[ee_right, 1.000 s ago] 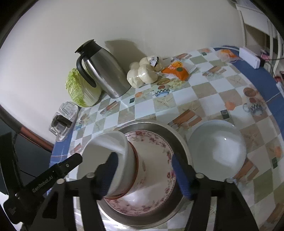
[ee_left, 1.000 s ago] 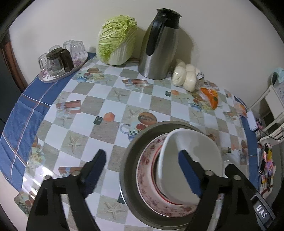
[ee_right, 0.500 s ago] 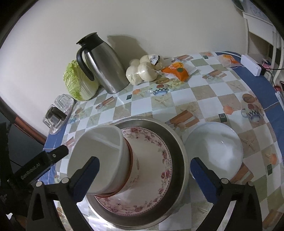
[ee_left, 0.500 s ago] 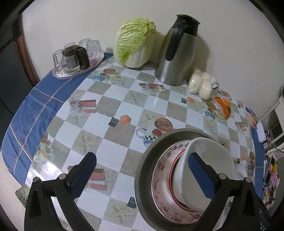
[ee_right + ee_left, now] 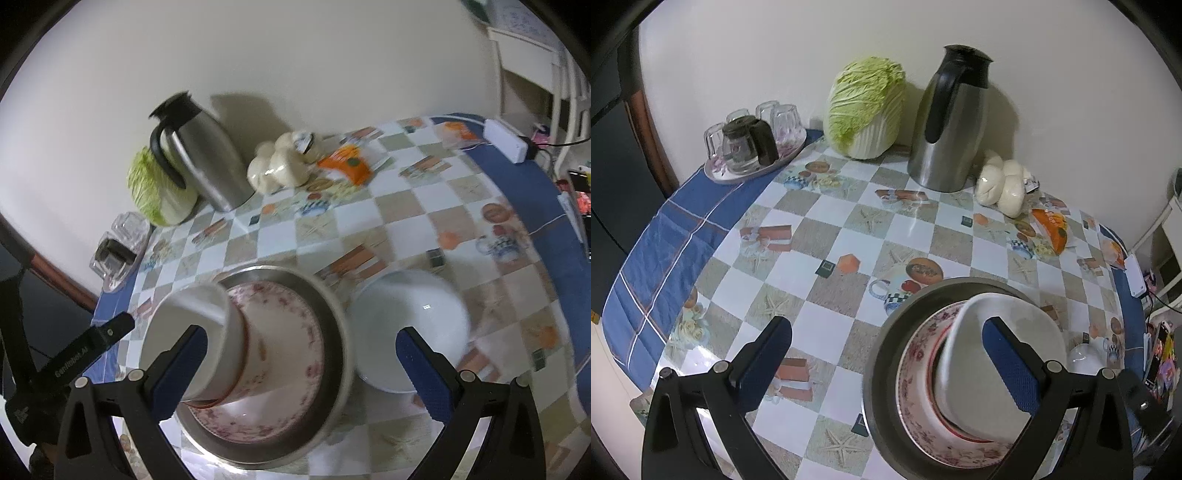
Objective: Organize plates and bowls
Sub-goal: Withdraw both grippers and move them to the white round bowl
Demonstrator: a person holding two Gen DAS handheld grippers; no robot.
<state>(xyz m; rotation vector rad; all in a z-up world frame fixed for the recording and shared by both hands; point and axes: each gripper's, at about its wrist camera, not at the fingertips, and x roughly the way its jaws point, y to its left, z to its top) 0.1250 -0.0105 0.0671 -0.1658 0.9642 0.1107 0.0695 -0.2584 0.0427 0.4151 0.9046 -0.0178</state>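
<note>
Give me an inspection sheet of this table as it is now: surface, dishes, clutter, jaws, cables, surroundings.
Surface: table under a checked, pictured cloth with blue border.
Job's things: metal basin holds a floral plate; a white cup stands on the plate; a white bowl sits beside the basin.
Clutter: cabbage, steel jug, buns, orange packet, tray of glasses.
Grippers: left gripper and right gripper, jaws open, empty.
Cables: white power strip, leads attached.
Surroundings: plain wall.
</note>
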